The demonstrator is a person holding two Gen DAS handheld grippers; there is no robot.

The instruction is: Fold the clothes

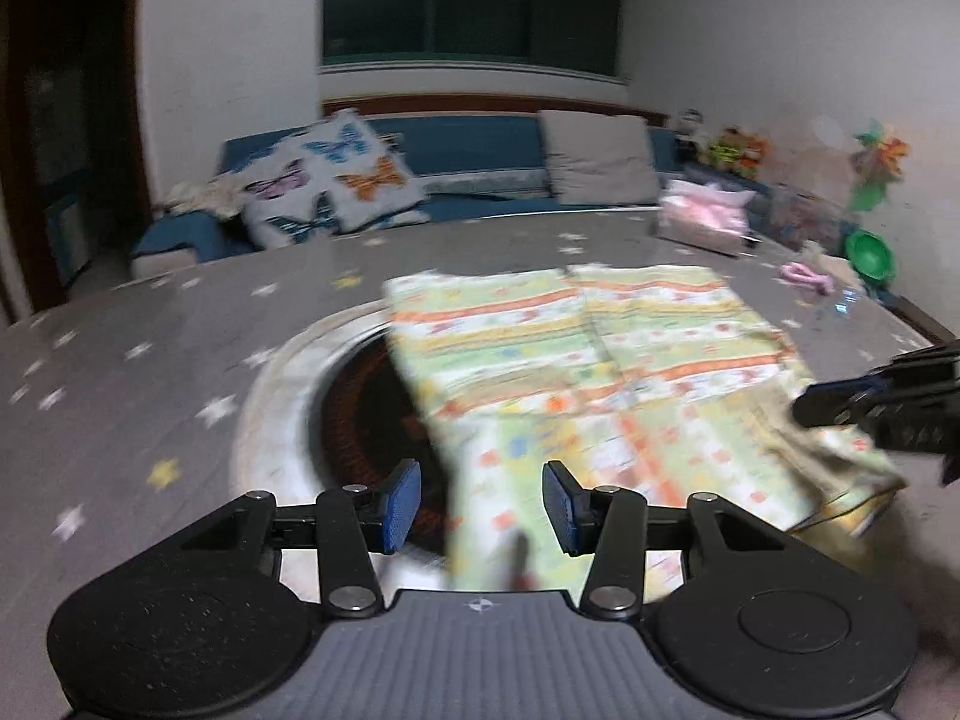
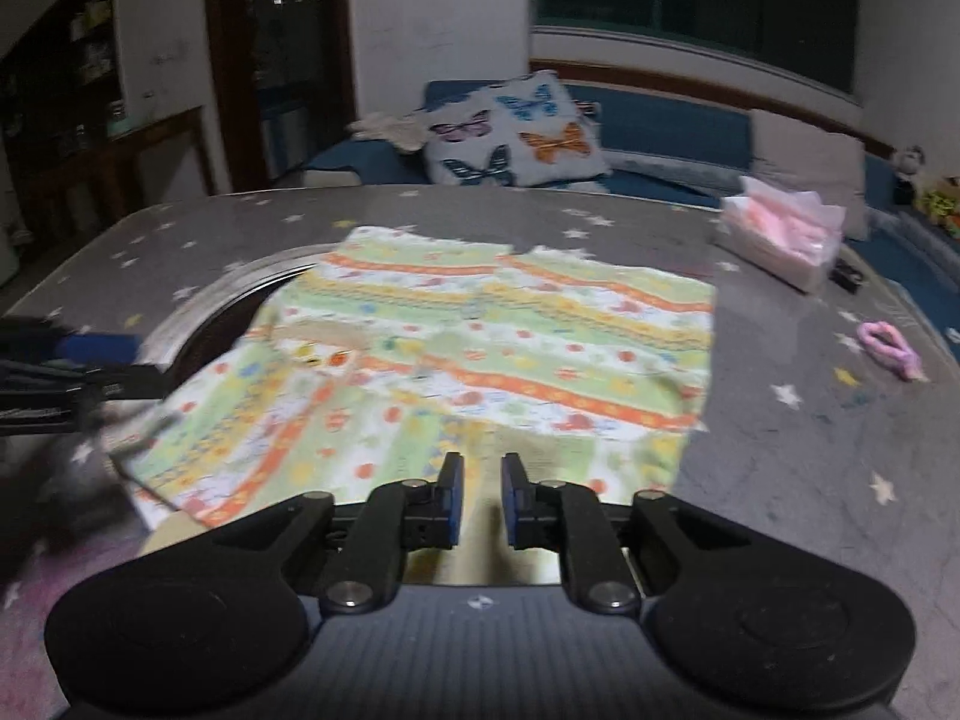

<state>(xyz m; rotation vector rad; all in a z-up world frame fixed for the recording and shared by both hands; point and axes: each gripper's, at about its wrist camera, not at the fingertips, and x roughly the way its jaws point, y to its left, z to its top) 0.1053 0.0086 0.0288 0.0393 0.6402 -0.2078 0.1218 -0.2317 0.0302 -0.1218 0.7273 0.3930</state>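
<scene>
A green, orange and white striped garment (image 1: pixel 600 372) lies partly folded on the grey star-patterned table (image 1: pixel 150 360); it also shows in the right wrist view (image 2: pixel 480 354). My left gripper (image 1: pixel 480 504) is open, its blue pads either side of the garment's near left edge, gripping nothing. My right gripper (image 2: pixel 481 495) is open with a narrower gap, just above the garment's near edge. The right gripper appears at the right edge of the left view (image 1: pixel 882 402), the left gripper at the left edge of the right view (image 2: pixel 72 384). Both views are motion-blurred.
A round dark opening with a pale rim (image 1: pixel 336 414) sits in the table under the garment's left side. A pink tissue pack (image 2: pixel 786 234), a pink hair tie (image 2: pixel 888 348) and a green bowl (image 1: pixel 870 252) lie at the right. A blue sofa with a butterfly cushion (image 1: pixel 330 180) stands behind.
</scene>
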